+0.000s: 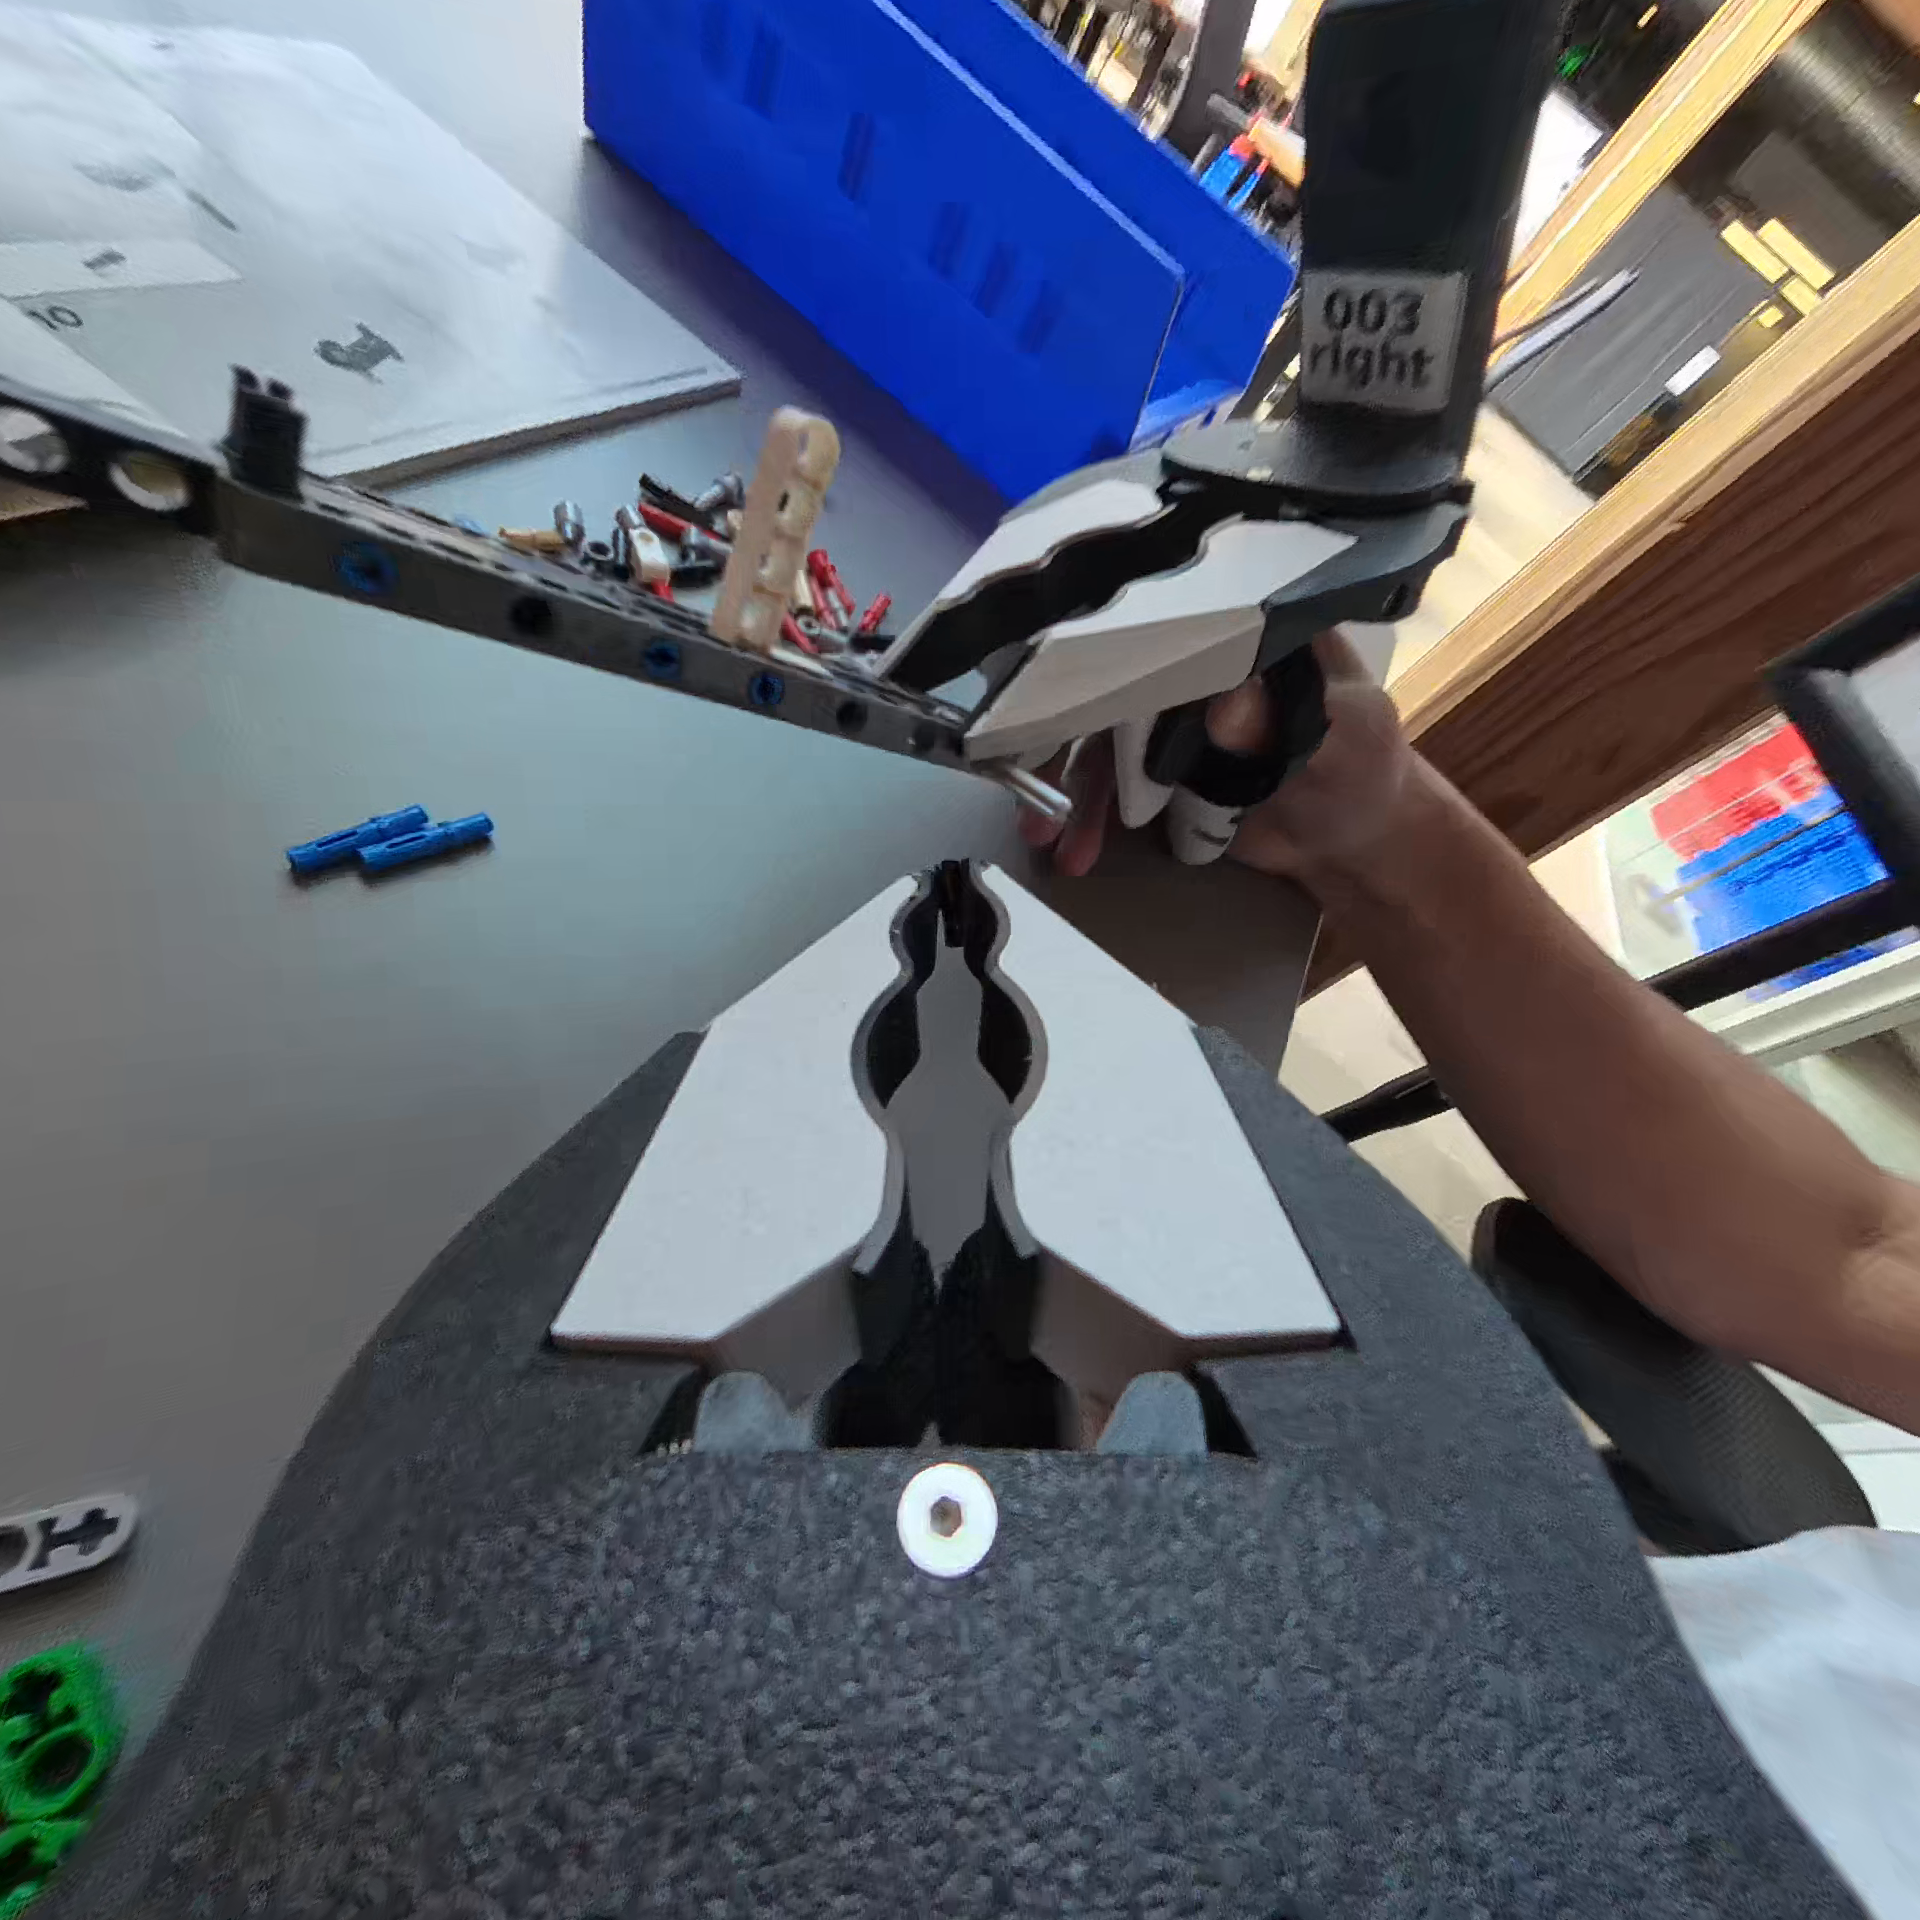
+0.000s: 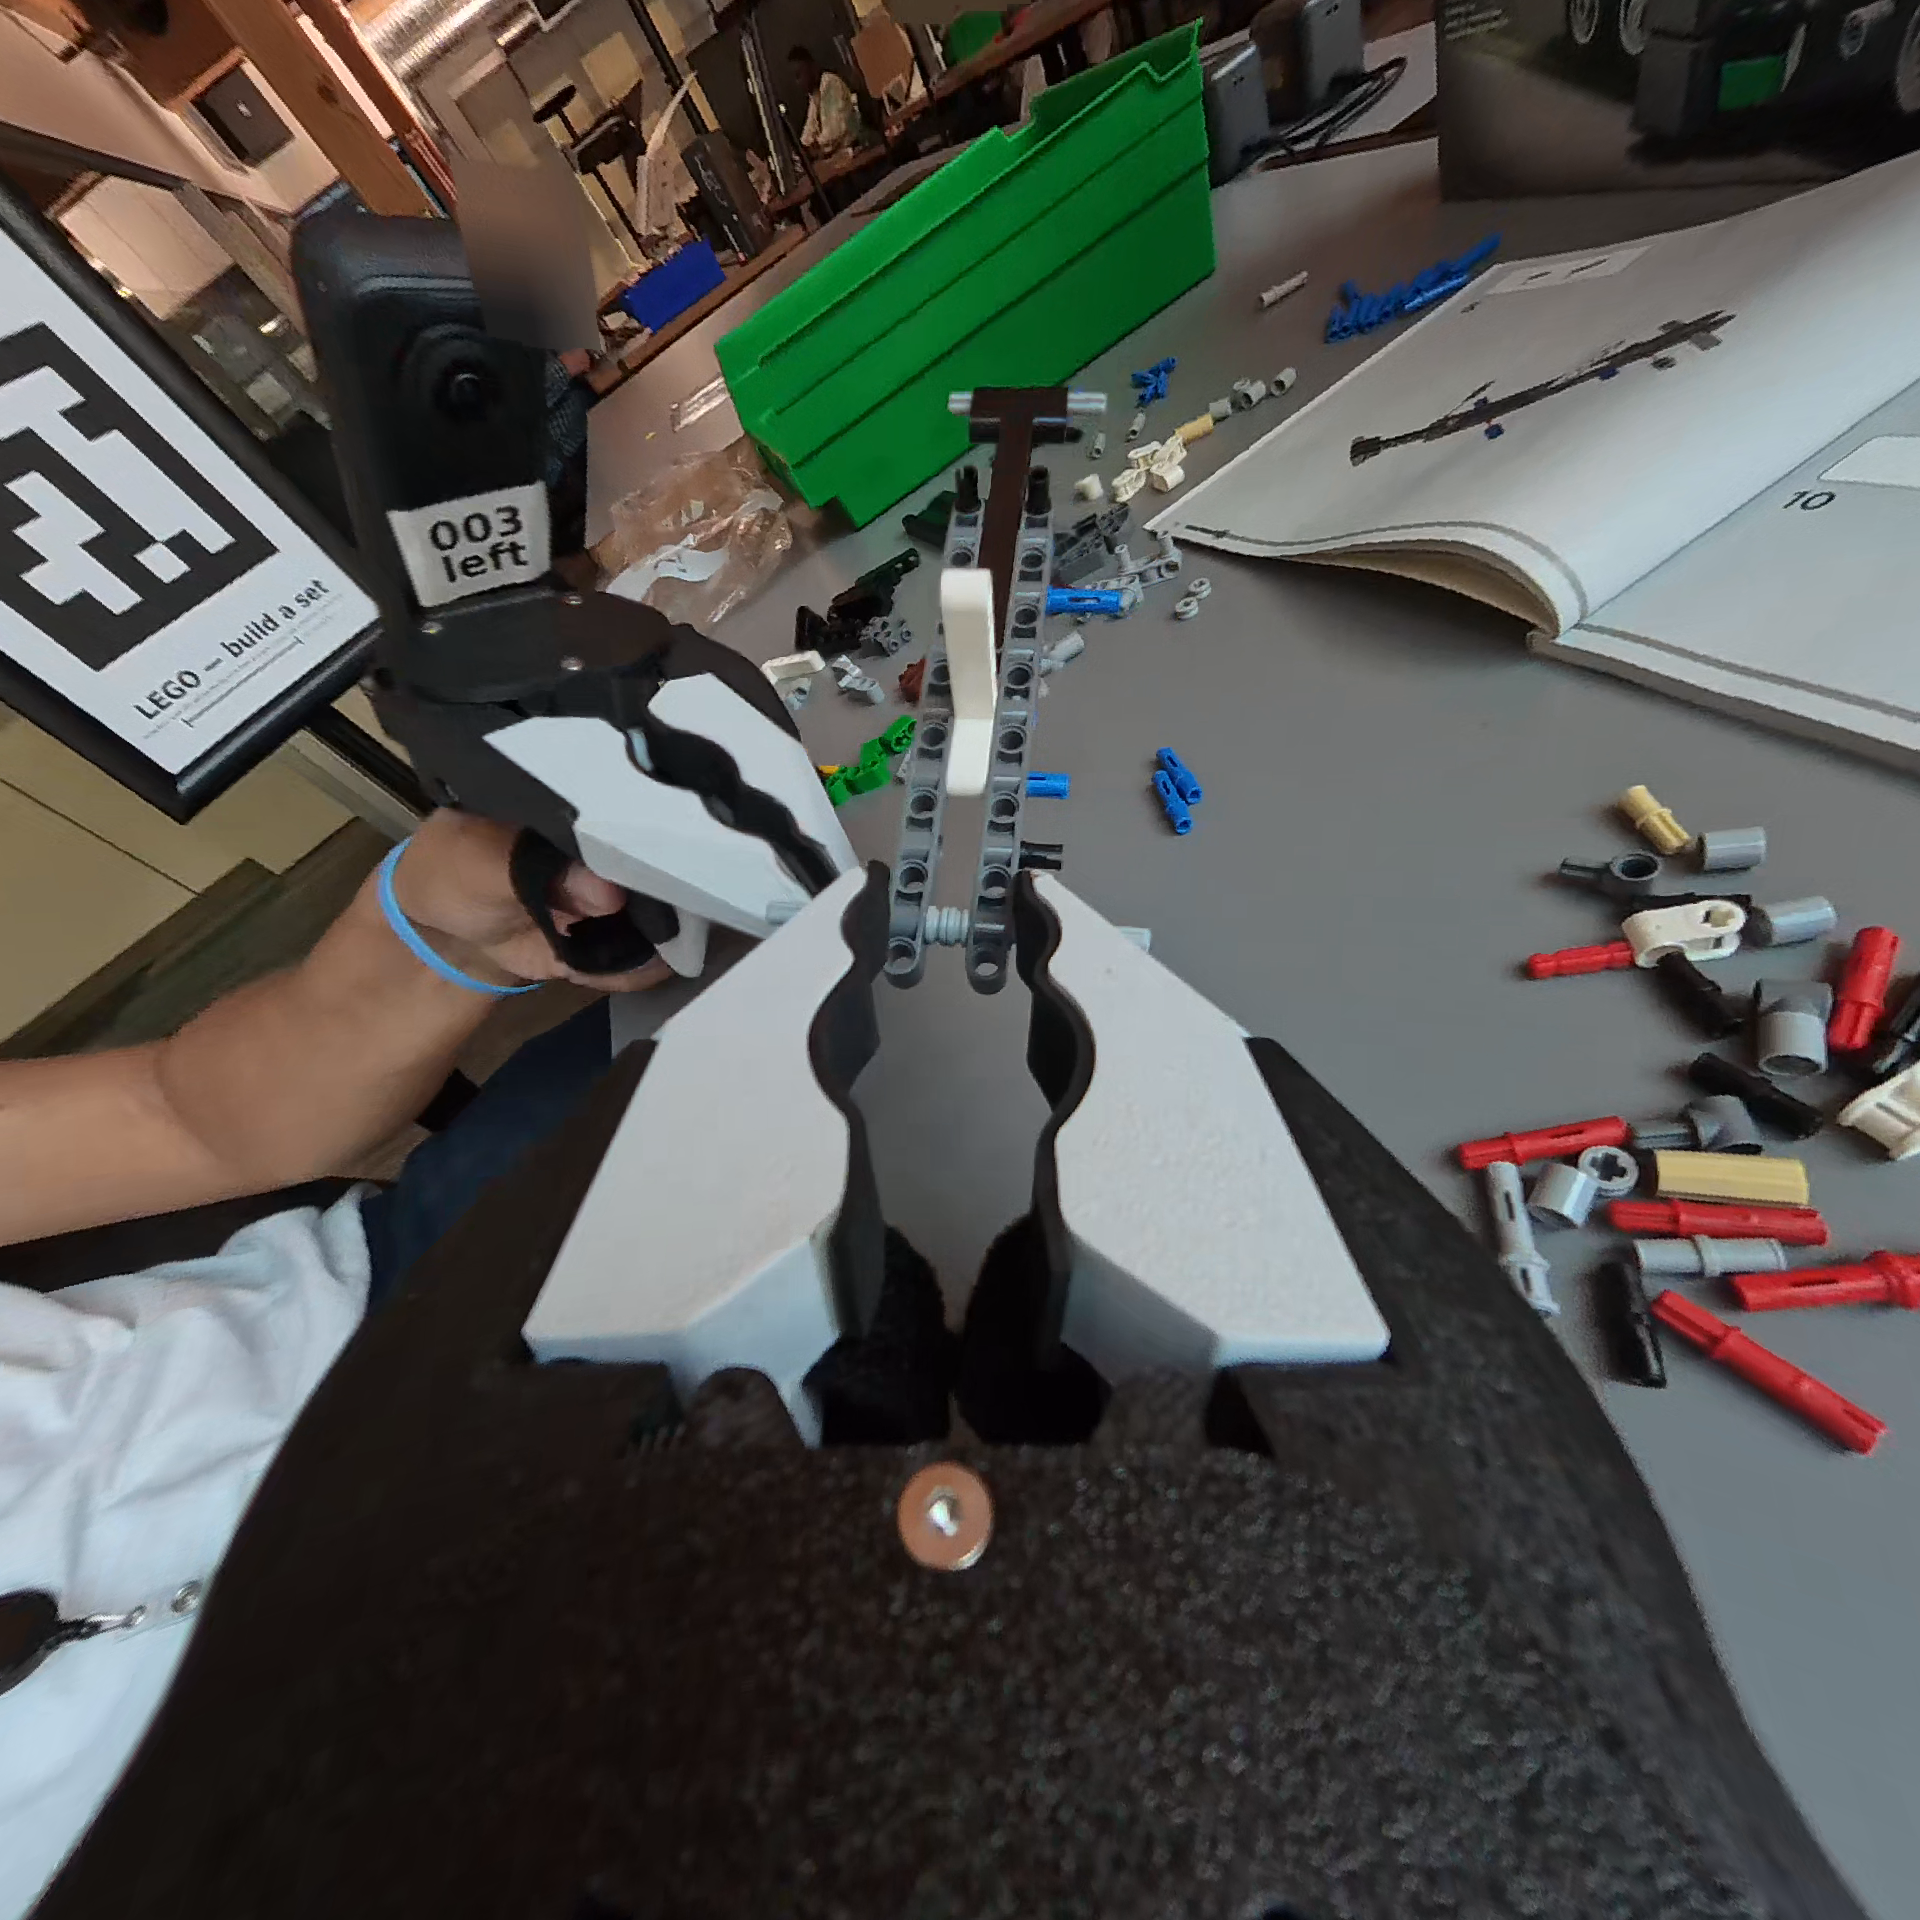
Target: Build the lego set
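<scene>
A long grey beam assembly with blue pins and an upright white piece is held above the grey table. My right gripper is shut on its near end, where a grey axle crosses between the two beams. In the left wrist view the assembly runs left from the right gripper. My left gripper is shut on a small black piece, just below that end. The left gripper also shows in the right wrist view, its tip beside the assembly's left side.
Two blue pins lie on the table. A pile of red, grey and tan parts lies at the right. An open instruction booklet, a green bin, a blue bin and more loose parts stand farther back. Left and right tips are no more than a few centimetres apart.
</scene>
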